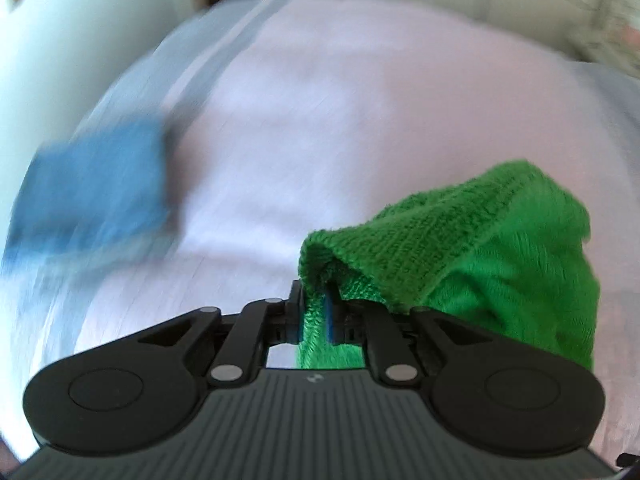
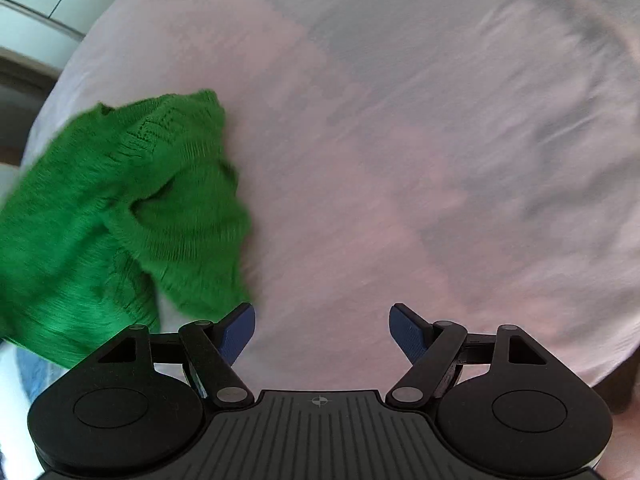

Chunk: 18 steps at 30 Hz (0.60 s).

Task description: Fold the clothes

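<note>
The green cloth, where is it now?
The green cloth hangs pinched in the left gripper over the pale sheet; the right wrist view shows it lower left.

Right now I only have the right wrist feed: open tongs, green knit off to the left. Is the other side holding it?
Observer: Yes. The left tongs are shut on an edge of the green sweater; the rest bunches to their right.
Operator: Anything else on the bed? I just see sheet.
Observer: A folded blue cloth lies on the pale sheet, to the left in the left wrist view, blurred.
Operator: Is it touching the sweater?
Observer: No, bare sheet shows between them there.
Operator: My tongs clear of the knit?
Observer: The right tongs are open over bare sheet; whether the left fingertip touches the sweater's hem, I cannot tell.
</note>
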Tool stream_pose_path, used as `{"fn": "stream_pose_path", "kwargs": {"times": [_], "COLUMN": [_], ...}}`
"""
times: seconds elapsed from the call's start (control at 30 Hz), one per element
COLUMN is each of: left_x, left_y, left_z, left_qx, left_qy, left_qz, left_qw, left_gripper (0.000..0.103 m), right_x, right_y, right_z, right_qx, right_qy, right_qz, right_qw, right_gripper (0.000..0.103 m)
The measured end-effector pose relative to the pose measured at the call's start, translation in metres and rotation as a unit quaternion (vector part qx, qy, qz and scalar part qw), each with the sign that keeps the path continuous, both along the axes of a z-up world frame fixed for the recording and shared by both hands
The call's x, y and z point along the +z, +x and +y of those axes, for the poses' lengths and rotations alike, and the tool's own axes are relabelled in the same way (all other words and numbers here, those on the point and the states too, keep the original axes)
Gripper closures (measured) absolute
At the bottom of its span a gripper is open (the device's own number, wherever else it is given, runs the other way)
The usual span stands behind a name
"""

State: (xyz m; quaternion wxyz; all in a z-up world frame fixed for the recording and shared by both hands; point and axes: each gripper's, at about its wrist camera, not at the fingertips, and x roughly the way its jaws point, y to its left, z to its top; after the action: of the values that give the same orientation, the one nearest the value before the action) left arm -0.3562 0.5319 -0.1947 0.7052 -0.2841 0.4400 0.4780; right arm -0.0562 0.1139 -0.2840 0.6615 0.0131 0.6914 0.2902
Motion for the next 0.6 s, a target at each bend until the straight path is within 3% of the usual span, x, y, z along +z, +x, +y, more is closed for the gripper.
{"fn": "stream_pose_path", "kwargs": {"times": [0.2,0.23,0.3,0.47,0.5,0.6], "left_x": [-0.027,-0.030,-0.038,-0.062,-0.067,-0.087], "left_y": [-0.048,-0.050,-0.053,-0.032,-0.022,0.002], "left_z": [-0.014,-0.016,-0.015,-0.005,-0.004,-0.003], "left_qx": [0.005,0.002,-0.010,-0.084,-0.113,-0.196], "left_qy": [-0.035,-0.039,-0.049,-0.042,-0.034,-0.010], "left_qz": [0.006,0.002,-0.004,0.007,0.021,0.064], "left_qw": [0.9994,0.9992,0.9987,0.9955,0.9927,0.9784], "left_gripper": [0.091,0.087,0.068,0.049,0.043,0.039], "right_x": [-0.044,-0.050,-0.060,-0.067,-0.067,-0.064], "right_y": [-0.042,-0.047,-0.053,-0.059,-0.058,-0.052], "right_z": [0.025,0.029,0.036,0.044,0.047,0.062], "right_qx": [-0.064,-0.076,-0.092,-0.122,-0.124,-0.114], "right_qy": [0.047,0.049,0.048,0.054,0.057,0.068], "right_qz": [0.087,0.090,0.091,0.065,0.050,-0.009], "right_qw": [0.993,0.992,0.990,0.989,0.989,0.991], "right_gripper": [0.026,0.026,0.026,0.026,0.026,0.026]}}
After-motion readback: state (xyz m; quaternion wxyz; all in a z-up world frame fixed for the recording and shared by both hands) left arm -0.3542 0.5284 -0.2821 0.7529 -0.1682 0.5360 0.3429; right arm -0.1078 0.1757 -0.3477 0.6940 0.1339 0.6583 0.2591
